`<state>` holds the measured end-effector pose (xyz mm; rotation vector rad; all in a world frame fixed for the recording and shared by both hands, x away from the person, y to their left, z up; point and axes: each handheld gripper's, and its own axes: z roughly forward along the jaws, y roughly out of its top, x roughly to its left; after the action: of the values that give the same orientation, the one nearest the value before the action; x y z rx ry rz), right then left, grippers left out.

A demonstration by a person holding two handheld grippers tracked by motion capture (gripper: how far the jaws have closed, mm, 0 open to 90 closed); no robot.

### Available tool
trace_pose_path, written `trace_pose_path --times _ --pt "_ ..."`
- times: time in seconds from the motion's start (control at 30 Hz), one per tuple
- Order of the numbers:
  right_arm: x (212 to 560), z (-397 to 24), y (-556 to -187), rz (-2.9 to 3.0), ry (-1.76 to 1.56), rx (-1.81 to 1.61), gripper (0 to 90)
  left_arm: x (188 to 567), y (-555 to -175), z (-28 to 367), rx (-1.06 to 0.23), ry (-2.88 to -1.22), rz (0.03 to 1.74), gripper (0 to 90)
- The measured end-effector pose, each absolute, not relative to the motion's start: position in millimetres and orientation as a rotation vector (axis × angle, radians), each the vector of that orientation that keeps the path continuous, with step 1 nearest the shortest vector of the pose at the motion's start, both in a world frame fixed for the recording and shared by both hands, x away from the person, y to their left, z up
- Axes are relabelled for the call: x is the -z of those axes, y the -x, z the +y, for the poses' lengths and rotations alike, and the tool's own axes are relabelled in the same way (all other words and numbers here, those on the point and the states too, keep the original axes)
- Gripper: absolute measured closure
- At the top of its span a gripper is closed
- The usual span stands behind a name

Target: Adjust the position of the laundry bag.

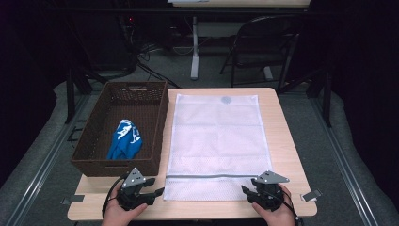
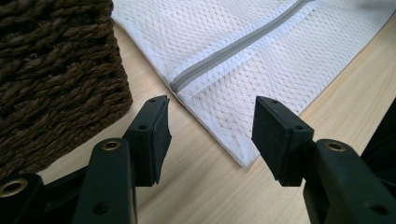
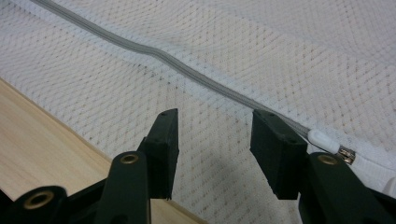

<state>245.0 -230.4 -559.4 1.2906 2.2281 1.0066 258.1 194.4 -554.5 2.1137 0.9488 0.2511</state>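
Brown wicker basket (image 1: 94, 136) sits on the left side of the worktop (image 1: 287, 150), and there's a blue cloth with white print (image 1: 125, 140) bunched up inside it, toward the near end. Just right of the basket, a white mesh laundry bag (image 1: 216, 136) lies flat, almost touching the basket's side. A grey zipper (image 1: 211, 176) runs across the bag near its close edge, and there's a small grey round patch (image 1: 226, 100) at the far end.

Down at the near edge, the left gripper (image 1: 159, 188) is held in the person's left hand (image 1: 120, 214), just off the bag's near left corner. From the left gripper view, its fingers (image 2: 156, 135) stand fairly wide apart with nothing between them, hovering over bare wood, with the bag's corner (image 2: 243, 158) right ahead and the zipper's end (image 2: 180, 84) a bit beyond. The basket's woven wall (image 2: 56, 79) is close on that side.

Over on the right, the right gripper (image 1: 245, 191) sits in the right hand (image 1: 277, 216), at the bag's near right corner. Its fingers (image 3: 166, 144) are spread wide too, gripping nothing, and they hang over the mesh just short of the zipper line (image 3: 187, 70). The white zipper pull (image 3: 322, 140) with its little metal end is right next to the one finger, though I can't tell if they touch.
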Motion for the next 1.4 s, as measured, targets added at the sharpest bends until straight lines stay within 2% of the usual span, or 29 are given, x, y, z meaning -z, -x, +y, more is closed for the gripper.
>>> trace_pose_path --times 0.7,1.2,1.4 --pt "556.5 -229.5 -247.2 2.222 -1.264 -1.009 51.6 557.9 -255.5 185.9 -0.250 -2.103 0.991 44.8" --pt "556.9 -229.4 -244.4 2.227 -1.260 -1.011 51.6 567.9 -261.7 162.6 -0.299 -2.196 0.971 44.3" --pt "556.5 -232.4 -239.5 2.210 -1.277 -1.007 51.6 571.4 -266.3 159.9 -0.317 -2.215 0.988 47.4"
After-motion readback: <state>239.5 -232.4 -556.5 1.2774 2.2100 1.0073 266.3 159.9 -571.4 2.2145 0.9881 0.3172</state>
